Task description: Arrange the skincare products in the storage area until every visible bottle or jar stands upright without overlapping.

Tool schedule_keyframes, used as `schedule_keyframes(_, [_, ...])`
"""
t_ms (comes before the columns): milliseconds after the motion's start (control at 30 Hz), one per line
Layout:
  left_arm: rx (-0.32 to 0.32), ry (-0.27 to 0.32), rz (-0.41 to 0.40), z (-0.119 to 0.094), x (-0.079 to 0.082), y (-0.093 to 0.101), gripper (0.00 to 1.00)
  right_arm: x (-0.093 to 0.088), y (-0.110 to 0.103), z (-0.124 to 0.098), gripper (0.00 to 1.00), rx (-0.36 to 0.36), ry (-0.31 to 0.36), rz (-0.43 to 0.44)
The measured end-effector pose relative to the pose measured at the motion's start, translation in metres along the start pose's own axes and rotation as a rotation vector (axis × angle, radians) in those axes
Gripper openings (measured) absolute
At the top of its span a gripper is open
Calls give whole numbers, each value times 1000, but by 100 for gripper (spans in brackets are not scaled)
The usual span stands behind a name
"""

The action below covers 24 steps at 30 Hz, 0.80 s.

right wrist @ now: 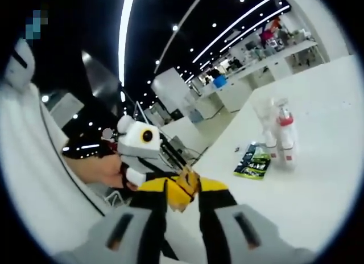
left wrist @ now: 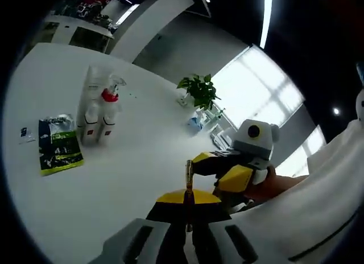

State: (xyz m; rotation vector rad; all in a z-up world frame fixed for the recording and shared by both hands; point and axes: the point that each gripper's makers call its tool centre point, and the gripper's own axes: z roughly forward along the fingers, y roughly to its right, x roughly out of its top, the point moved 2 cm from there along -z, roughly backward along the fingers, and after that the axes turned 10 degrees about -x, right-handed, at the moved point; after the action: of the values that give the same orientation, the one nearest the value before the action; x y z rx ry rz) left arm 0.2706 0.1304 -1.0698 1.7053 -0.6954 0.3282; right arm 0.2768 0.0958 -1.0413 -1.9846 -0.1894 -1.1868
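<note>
Several skincare bottles (left wrist: 98,117) stand close together at the far left of the white table (left wrist: 142,161); one clear bottle has a red collar and a spray head (left wrist: 110,95). In the right gripper view the same bottles (right wrist: 280,133) stand at the right. A green and black pouch (left wrist: 58,144) lies flat beside them, also seen as the pouch (right wrist: 253,160). My left gripper (left wrist: 188,190) is shut, its yellow pads pressed together with a thin gold-brown strip in the seam. My right gripper (right wrist: 185,187) is shut too. Both hover near the table's front, far from the bottles.
A small dark card (left wrist: 25,132) lies left of the pouch. A potted plant (left wrist: 199,90) and small items stand at the table's far edge. A hand (left wrist: 276,184) holds the right gripper (left wrist: 230,172); a white sleeve (left wrist: 318,207) is close by. Desks (right wrist: 267,53) stand behind.
</note>
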Motion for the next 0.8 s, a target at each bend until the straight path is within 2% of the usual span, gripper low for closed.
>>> schedule_keyframes(67, [-46,-11,-15,3,-1,6,0,1,-4,-2,14,31,-3,6])
schedule_keyframes(100, [-38,-9,-16,4,0,6,0,1,-4,-2,14,30,0,0])
schedule_keyframes(267, [-79,-26,-34,7,1,15,0,3,-2,-5,6,49,-1,10])
schedule_keyframes(433, [-59,-57,-14,10,-2,14,1,1,2,-5,0,34,-28,-17])
schedule_keyframes(500, [-56,-55,-10,10,-2,13,2,2,3,-5,0,35,-38,9])
schedule_keyframes(567, [-60,-35,5,9,0,12,7,4,3,-7,0,55,-33,29])
schedule_keyframes(633, [-61,5,-23,7,4,10,19,5,4,-9,0,61,-35,40])
schedule_keyframes(700, [-60,25,-39,3,5,8,24,7,4,-12,0,80,-25,67])
schedule_keyframes(800, [-97,72,-65,-6,12,9,32,11,3,-18,0,121,-28,101])
